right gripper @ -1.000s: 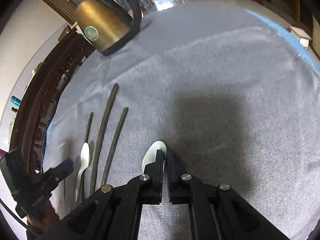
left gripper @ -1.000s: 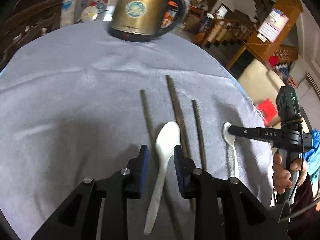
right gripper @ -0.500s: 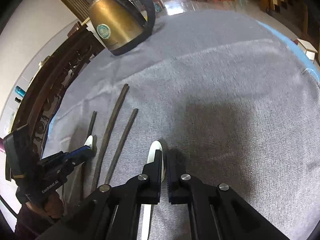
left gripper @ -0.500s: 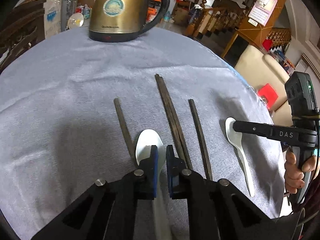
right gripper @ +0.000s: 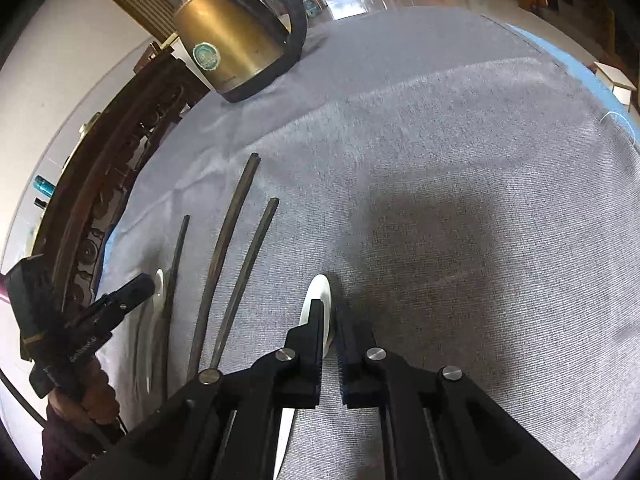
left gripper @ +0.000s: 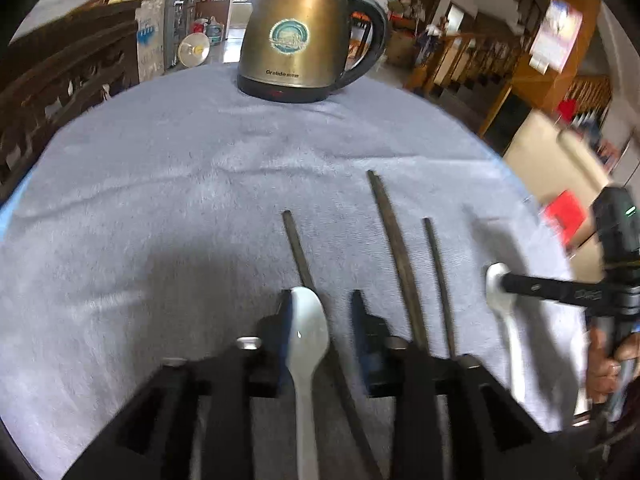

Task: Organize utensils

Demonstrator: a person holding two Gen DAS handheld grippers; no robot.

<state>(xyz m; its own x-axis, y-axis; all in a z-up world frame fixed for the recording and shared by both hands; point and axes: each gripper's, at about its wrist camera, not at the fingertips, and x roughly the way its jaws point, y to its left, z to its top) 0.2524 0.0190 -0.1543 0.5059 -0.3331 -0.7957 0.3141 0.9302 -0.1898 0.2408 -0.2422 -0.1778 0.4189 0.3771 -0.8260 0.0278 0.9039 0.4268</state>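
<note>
In the left wrist view a white spoon (left gripper: 306, 332) lies on the grey cloth between the open fingers of my left gripper (left gripper: 322, 312), bowl forward, touching the left pad. Dark chopsticks (left gripper: 394, 248) lie side by side to its right. A second white spoon (left gripper: 500, 300) lies further right under the right gripper's tip. In the right wrist view my right gripper (right gripper: 330, 312) is slightly open with that spoon (right gripper: 318, 296) lying between its fingers on the cloth. The chopsticks (right gripper: 228, 248) and the first spoon (right gripper: 158, 292) lie to the left, by the left gripper (right gripper: 132, 292).
A brass electric kettle (left gripper: 304, 36) stands at the far side of the round cloth-covered table (left gripper: 160, 184); it also shows in the right wrist view (right gripper: 232, 48). A dark wooden chair back (right gripper: 104, 184) borders the table's left edge.
My left gripper, shut on the spoon half a second ago, has opened and the spoon lies loose. My right gripper has opened slightly around the other spoon.
</note>
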